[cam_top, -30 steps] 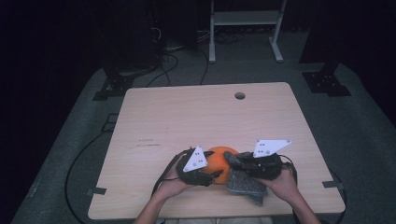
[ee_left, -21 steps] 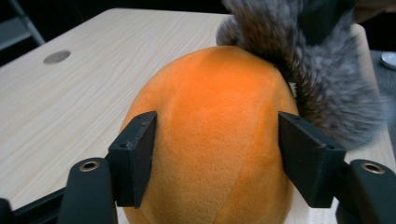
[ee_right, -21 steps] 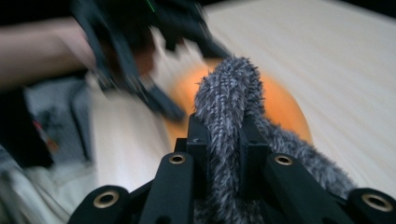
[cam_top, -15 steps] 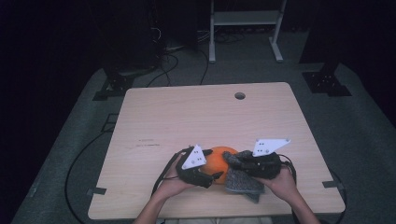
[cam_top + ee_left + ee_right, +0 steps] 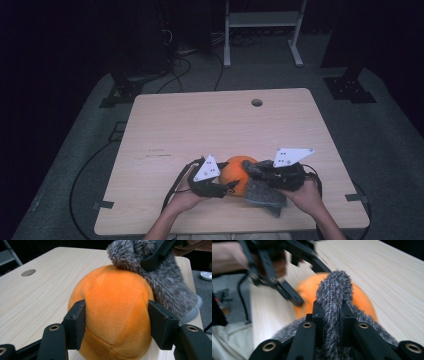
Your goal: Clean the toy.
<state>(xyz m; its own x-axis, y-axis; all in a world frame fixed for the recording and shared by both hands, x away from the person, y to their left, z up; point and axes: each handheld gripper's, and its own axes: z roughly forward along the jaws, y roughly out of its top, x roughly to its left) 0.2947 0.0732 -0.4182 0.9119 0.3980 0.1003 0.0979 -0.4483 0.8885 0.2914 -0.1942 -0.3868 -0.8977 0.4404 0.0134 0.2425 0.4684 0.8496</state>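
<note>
Left claw (image 5: pixel 116 322) first: its two black jaws sit either side of the orange plush ball (image 5: pixel 112 315), pads pressed against the flanks, so it is pinching the ball around the middle. Those jaws have just been closing after a brief spread, and the ball sits between them.

Over to the right claw (image 5: pixel 329 315): pressed tight together on a fold of grey furry cloth (image 5: pixel 333 290), with the tuft sticking up past the jaw tips. The rest of that cloth drapes over the far side of the ball and down onto the table (image 5: pixel 200 125).

Where is it all? From the high view the ball (image 5: pixel 238 172) sits near the table's front edge, a little right of centre, well away from the round hole (image 5: pixel 257 102) at the back edge. The left claw (image 5: pixel 227 187) comes in from its left, and the right claw (image 5: pixel 257 172) from its right, with the cloth (image 5: pixel 265 195) trailing toward the front edge.

Handling, as I read it: both pieces look light and soft. The ball should squash under pressure and not slip, so a grip across its widest part suits. The cloth is floppy; a bunched fold is the place to take it.

Against the earlier high views, the ball, cloth and both hands sit just about where they were.
</note>
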